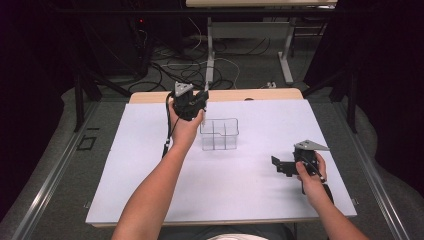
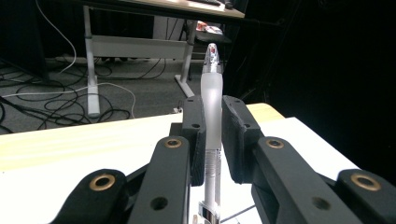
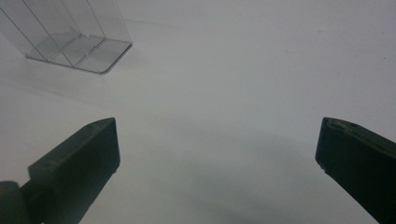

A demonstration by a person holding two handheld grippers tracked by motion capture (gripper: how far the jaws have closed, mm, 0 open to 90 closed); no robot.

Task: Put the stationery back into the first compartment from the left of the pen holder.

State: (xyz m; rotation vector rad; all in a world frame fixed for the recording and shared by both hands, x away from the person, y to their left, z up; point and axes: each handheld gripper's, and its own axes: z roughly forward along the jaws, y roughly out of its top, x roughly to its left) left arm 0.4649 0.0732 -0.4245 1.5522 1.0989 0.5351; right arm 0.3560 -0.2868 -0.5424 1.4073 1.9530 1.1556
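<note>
Presently, notes from my two claws at the table.
Left claw: my left gripper (image 1: 201, 100) is raised near the far edge of the white table sheet (image 1: 150, 165), just beside the box's far left corner.
Left claw state: jaws pinched tight on a slim pen with a frosted translucent barrel and a silver tip (image 2: 211, 107).
Pen: stands roughly upright between my pads (image 2: 194, 135), silver tip up, barrel running down past the jaws.
Box: a clear plastic organiser box with inner dividers (image 1: 219, 133) sits on the sheet near its middle; its base corner shows in the right gripper view (image 3: 79, 44).
Right claw: my right gripper (image 1: 281, 165) hangs low over bare sheet, well apart from the box.
Right claw state: jaws spread wide, nothing between them.
</note>
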